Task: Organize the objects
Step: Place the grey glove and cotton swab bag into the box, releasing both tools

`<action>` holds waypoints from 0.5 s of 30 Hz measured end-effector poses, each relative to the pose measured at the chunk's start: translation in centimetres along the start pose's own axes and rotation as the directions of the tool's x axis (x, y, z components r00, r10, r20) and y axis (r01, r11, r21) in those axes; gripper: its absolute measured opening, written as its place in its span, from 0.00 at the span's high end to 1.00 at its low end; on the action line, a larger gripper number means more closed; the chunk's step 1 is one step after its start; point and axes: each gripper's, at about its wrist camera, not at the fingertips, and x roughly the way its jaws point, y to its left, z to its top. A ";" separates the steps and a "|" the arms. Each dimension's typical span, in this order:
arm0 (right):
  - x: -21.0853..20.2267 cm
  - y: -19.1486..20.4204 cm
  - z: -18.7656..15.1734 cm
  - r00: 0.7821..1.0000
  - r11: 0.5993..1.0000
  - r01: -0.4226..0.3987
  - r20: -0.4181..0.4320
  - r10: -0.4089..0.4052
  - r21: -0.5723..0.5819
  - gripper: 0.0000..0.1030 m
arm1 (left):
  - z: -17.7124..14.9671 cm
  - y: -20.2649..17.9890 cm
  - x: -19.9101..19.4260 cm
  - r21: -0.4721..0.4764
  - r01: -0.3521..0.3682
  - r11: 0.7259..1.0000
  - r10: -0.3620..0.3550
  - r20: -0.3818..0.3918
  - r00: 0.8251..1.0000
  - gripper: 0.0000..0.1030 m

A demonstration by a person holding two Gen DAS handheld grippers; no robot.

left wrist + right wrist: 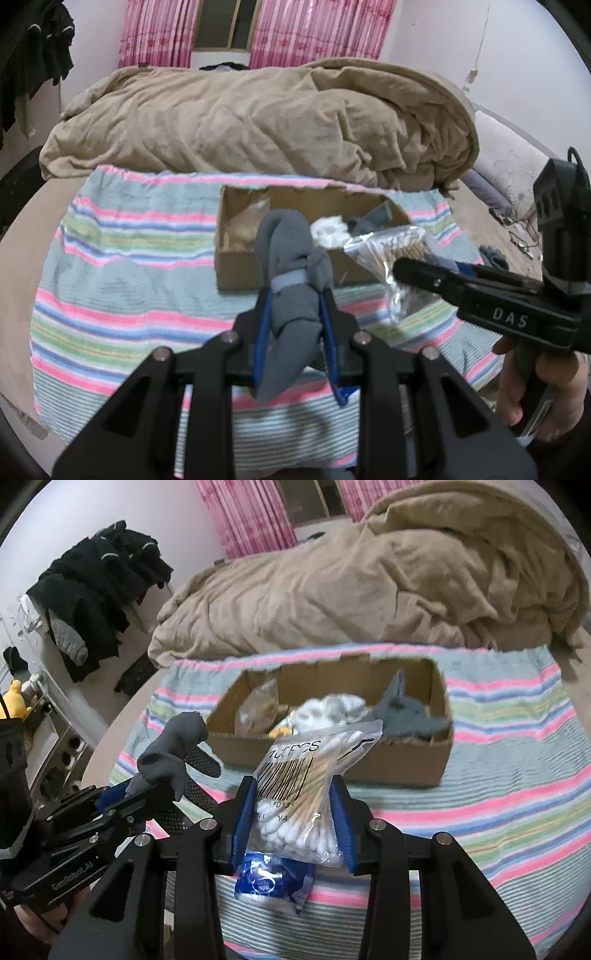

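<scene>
L sock (291,295), R swab bag (303,797).

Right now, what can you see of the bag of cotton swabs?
The bag of cotton swabs is a clear, crinkly plastic zip bag, held off the striped blanket in the shut jaws of the right gripper, near the front wall of the cardboard box. It bears a black barcode and printed text. Wooden sticks with white tips fill it, tips bunched at the lower end. It stands roughly upright, tilted, its top leaning toward the box. A blue packet lies below it.
</scene>
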 end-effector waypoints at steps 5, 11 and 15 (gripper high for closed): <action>-0.9 -0.2 1.5 0.999 1.000 0.008 0.036 -0.007 -0.012 0.60 | 1.8 -0.4 0.1 0.015 0.006 1.000 -0.006 0.027 1.000 0.75; -0.9 -1.2 3.6 0.997 0.999 0.026 0.067 -0.024 -0.022 0.60 | 4.0 -0.9 1.4 0.043 0.017 0.999 -0.019 0.045 0.999 0.75; 0.1 -2.3 4.8 0.997 0.999 0.034 0.071 -0.033 -0.014 0.60 | 6.0 -1.0 2.9 0.055 0.011 0.998 -0.015 0.062 0.998 0.75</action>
